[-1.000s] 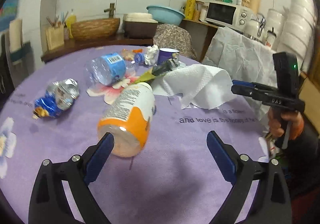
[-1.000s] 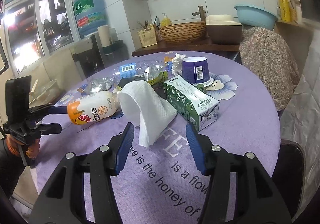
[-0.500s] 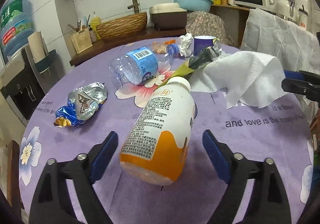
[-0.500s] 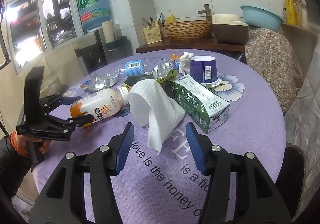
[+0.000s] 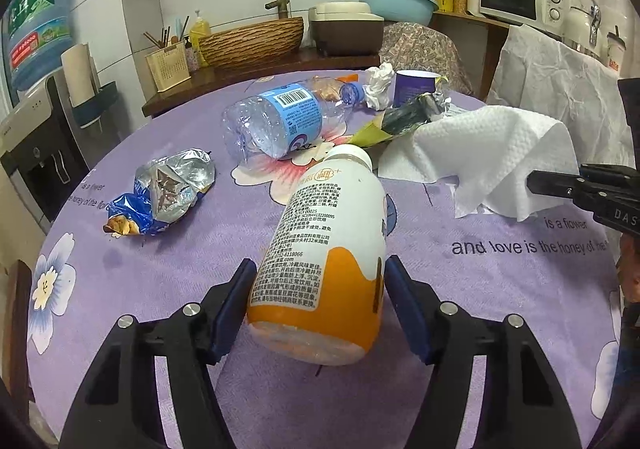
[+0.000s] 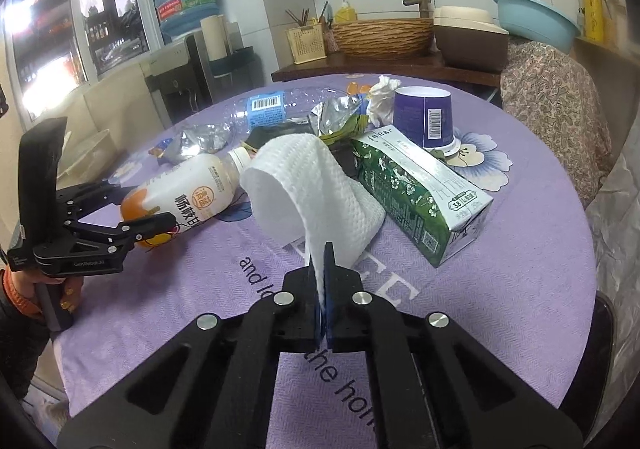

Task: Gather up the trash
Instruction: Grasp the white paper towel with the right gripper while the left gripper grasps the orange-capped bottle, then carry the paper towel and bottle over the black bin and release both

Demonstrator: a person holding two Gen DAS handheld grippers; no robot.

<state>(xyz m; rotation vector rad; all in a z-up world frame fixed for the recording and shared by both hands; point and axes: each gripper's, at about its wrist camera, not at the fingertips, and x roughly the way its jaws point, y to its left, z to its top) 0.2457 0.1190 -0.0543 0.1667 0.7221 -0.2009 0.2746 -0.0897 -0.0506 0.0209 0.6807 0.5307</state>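
Right gripper point(image 6: 325, 261): jaws have just closed together, pinching the near edge of the paper towel point(image 6: 316, 185). The towel arches up from the pinch and drapes back onto the purple tablecloth point(image 6: 520, 289), its far side lying against the green milk carton point(image 6: 420, 197).

Left gripper point(image 5: 318, 289): jaws have just been closing and now stand either side of the drink bottle point(image 5: 324, 261), blue pads at the orange base. Whether the pads press on it cannot be told; the left pad looks to touch. The bottle lies on its side on the cloth, white cap pointing away from the gripper.

Beyond the bottle: a clear water bottle point(image 5: 276, 125) with a blue label, also on its side. To its left, a crumpled foil snack bag point(image 5: 168, 189). Behind the carton, an upturned purple cup point(image 6: 424, 117) with a wad of tissue point(image 6: 382, 97) beside it. All of this trash sits on the table.

A hand point(image 6: 48, 289) in an orange cuff grips the left tool's handle.
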